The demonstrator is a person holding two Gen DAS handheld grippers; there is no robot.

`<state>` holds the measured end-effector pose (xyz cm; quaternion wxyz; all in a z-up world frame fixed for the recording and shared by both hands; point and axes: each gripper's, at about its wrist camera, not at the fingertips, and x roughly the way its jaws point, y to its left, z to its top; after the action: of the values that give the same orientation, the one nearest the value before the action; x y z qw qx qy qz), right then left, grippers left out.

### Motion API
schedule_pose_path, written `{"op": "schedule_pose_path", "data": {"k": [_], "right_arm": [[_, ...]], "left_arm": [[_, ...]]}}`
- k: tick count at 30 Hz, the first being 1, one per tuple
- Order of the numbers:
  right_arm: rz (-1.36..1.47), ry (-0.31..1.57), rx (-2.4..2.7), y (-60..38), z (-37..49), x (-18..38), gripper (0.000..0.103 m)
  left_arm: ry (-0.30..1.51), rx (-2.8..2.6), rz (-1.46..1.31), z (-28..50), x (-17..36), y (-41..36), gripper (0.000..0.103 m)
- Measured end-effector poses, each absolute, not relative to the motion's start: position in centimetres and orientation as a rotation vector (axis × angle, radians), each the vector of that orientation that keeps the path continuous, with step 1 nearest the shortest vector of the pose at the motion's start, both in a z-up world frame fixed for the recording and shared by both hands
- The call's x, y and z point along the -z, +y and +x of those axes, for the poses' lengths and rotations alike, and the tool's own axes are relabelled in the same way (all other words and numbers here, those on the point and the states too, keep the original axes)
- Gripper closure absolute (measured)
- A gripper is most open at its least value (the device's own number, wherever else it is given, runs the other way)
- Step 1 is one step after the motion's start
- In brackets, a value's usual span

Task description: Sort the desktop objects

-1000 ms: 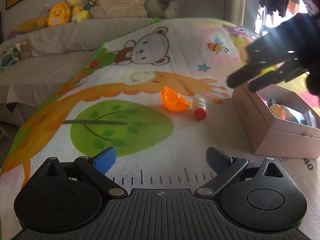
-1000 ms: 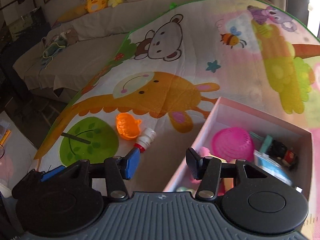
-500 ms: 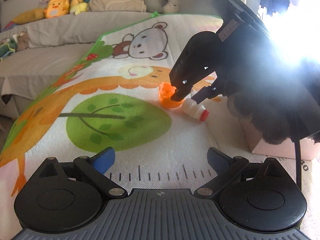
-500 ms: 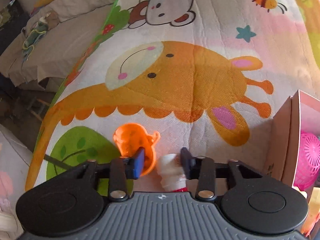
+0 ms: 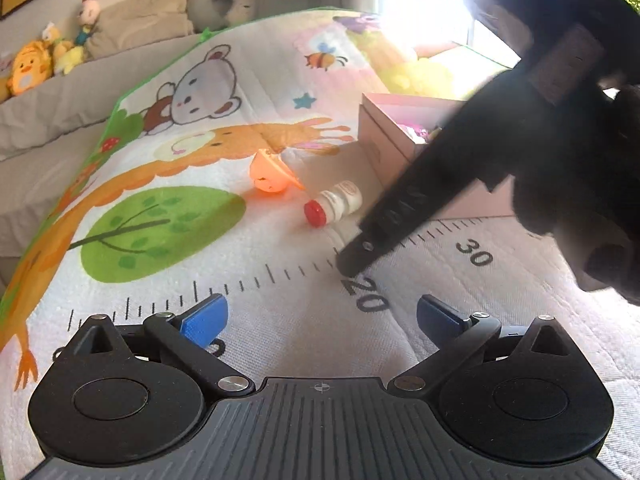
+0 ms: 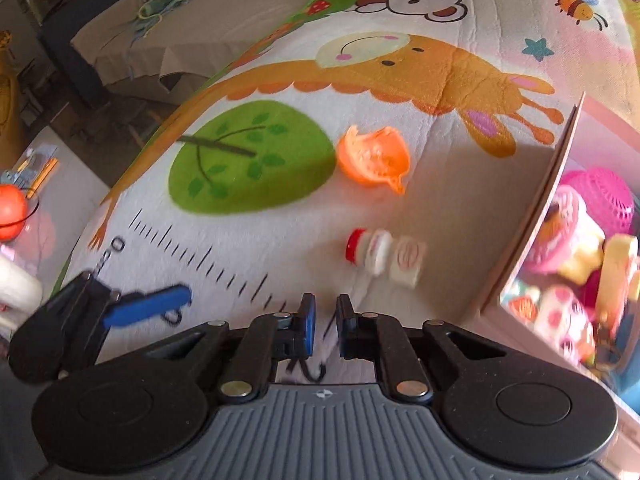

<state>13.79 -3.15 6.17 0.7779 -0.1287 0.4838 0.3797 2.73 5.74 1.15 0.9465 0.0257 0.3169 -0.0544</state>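
In the left wrist view the right gripper (image 5: 352, 266) covers the near wall of the pink box (image 5: 384, 136), and window glare washes out the mat beyond. In the right wrist view the box's contents (image 6: 576, 248) are motion-blurred and cut by the edge.

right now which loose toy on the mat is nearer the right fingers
The small white bottle with the red cap, lying on its side; the orange toy sits farther off.

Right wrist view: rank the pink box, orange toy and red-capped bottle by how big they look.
1. pink box, cut off by the frame edge
2. orange toy
3. red-capped bottle, blurred and nearer the camera, so close to the toy
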Motion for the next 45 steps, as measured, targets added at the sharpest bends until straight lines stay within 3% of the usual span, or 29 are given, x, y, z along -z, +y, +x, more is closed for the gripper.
{"op": "schedule_pose_path", "data": {"k": [5,8,11,19,22,30,32,34,42,45], "right_arm": [[-0.233,0.956,-0.801,-8.3,11.0,-6.6,0.090],[-0.166,0.890,-0.737,-11.7,10.5,-7.1,0.071],[-0.199,0.813,-0.702,-12.7,10.1,-7.7,0.069],[-0.390,0.532,-0.736,-5.8,8.4,-8.7,0.064],[-0.425,0.503,-0.686,-2.7,9.6,-7.3,0.057],[-0.509,0.520,-0.563,0.8,11.6,-4.1,0.052],[-0.526,0.512,-0.582,0.4,11.0,-4.3,0.059],[-0.527,0.561,-0.633,-0.4,10.4,-4.5,0.091],[-0.473,0.562,-0.652,-5.6,7.6,-5.0,0.092],[-0.441,0.533,-0.639,-4.7,8.0,-5.4,0.087]], "left_arm": [[0.700,0.053,0.044,3.8,-0.8,5.9,0.000],[0.718,0.026,0.018,4.2,-0.7,6.4,0.000],[0.706,0.009,-0.006,4.3,-1.1,7.3,0.000],[0.641,-0.231,0.007,5.8,-4.2,12.5,0.000],[0.618,-0.252,-0.009,6.0,-4.9,13.9,0.000],[0.613,-0.234,-0.061,6.1,-4.1,15.3,0.000],[0.615,-0.228,-0.070,6.2,-3.9,15.3,0.000],[0.617,-0.221,-0.074,6.3,-3.8,15.1,0.000],[0.622,-0.181,-0.050,7.6,-3.8,12.4,0.000],[0.571,-0.242,-0.056,7.3,-4.6,12.1,0.000]]}}
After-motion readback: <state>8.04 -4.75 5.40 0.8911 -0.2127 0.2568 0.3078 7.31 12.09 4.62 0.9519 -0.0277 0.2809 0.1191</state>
